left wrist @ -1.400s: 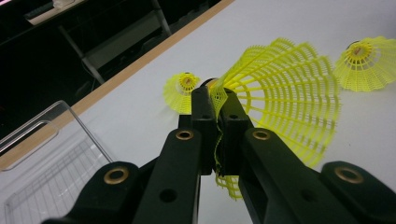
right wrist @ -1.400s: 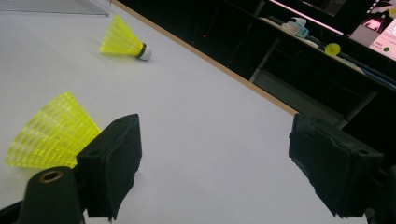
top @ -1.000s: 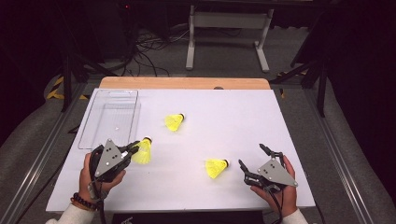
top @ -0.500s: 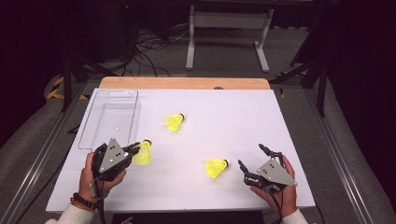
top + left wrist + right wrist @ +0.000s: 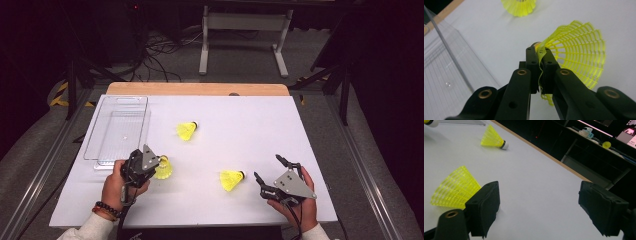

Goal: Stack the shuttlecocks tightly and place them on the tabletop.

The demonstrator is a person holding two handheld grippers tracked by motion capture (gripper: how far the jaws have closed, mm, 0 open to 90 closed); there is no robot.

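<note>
Three yellow mesh shuttlecocks are on the white table point(image 5: 310, 150). My left gripper point(image 5: 158, 162) point(image 5: 539, 53) is shut on the skirt edge of the left shuttlecock point(image 5: 164, 169) point(image 5: 579, 50), pinching the mesh near its cork. The near shuttlecock point(image 5: 232, 180) point(image 5: 455, 187) lies on its side just left of my right gripper point(image 5: 268, 168) point(image 5: 544, 205), partly behind the left jaw. That gripper is open with nothing between its jaws. The far shuttlecock point(image 5: 187, 130) point(image 5: 519, 6) point(image 5: 492, 138) lies alone mid-table.
A clear plastic tray point(image 5: 120, 130) point(image 5: 446, 65) sits at the table's left, close beside my left gripper. A wooden strip point(image 5: 200, 89) runs along the far edge. Beyond it are a metal stand point(image 5: 245, 35) and cables on the floor.
My left gripper has shifted slightly to the right with the shuttlecock in it. The right gripper and the other two shuttlecocks have stayed put.
</note>
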